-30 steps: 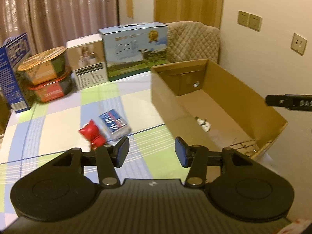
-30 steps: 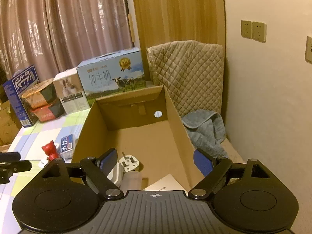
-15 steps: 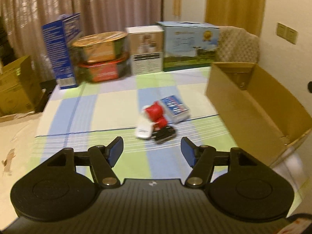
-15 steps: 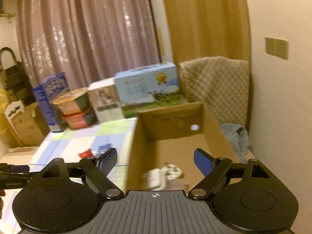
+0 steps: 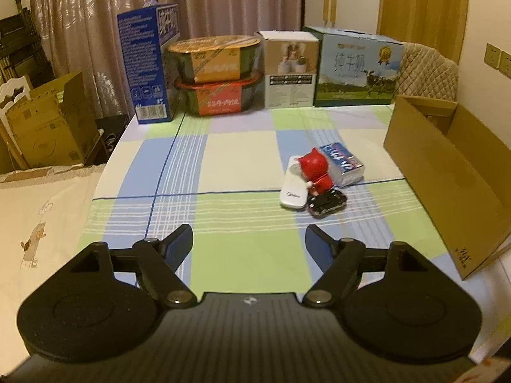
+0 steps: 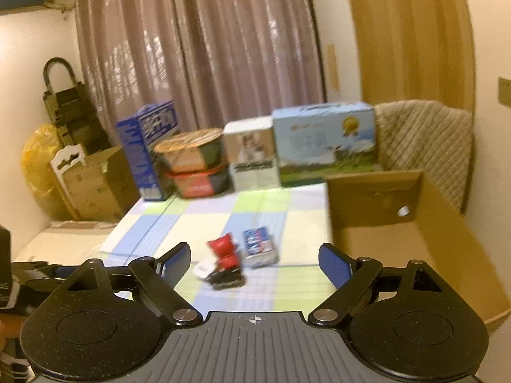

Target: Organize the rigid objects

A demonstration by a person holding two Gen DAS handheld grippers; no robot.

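Left wrist view: the left gripper is empty, its fingers spreading apart with only checked tabletop between them. Ahead and right of the fingers lies a tight cluster yet to be sorted — red figurine, white remote, black toy car, blue packet. The cardboard box stands further right; its floor is hidden.

Right wrist view, blurred: the right gripper has its fingers released, nothing held. The cluster sits ahead between them, the box past the right finger — its contents mostly cut off, so the share already packed is unclear
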